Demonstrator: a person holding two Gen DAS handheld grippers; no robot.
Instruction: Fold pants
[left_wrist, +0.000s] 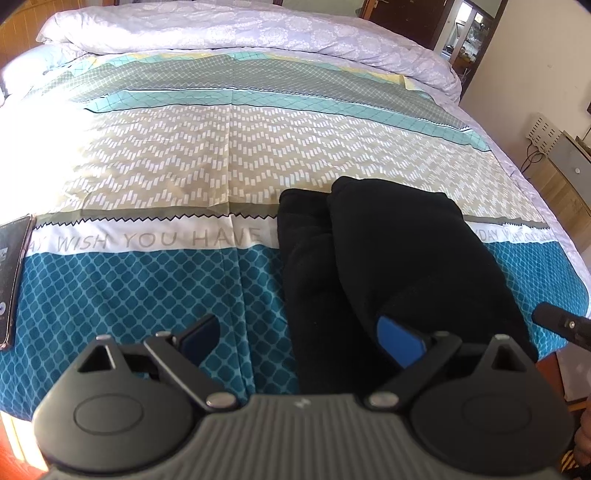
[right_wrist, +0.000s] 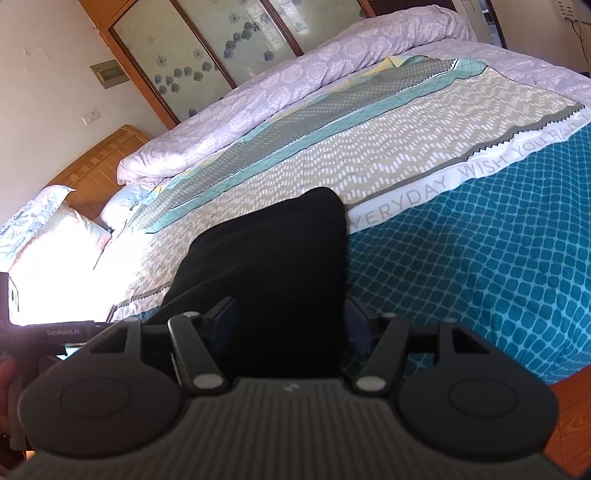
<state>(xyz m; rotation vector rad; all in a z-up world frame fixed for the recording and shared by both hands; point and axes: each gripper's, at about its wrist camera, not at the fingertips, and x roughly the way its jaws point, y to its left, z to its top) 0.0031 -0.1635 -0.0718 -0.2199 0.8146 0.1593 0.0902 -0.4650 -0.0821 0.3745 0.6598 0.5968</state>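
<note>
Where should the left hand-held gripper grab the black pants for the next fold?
Probably the near end of the black pants, approached from the foot of the bed. They lie lengthwise with that end right at the open left hand-held gripper.

Black pants (right_wrist: 273, 266) lying folded on patterned bedspread (right_wrist: 480, 266), near bed edge. Right gripper (right_wrist: 291, 325) spread wide, fingers (right_wrist: 225, 317) flanking near end of pants. Lilac duvet (right_wrist: 295, 85) bunched along far side; wooden headboard (right_wrist: 99, 162) at left.
</note>
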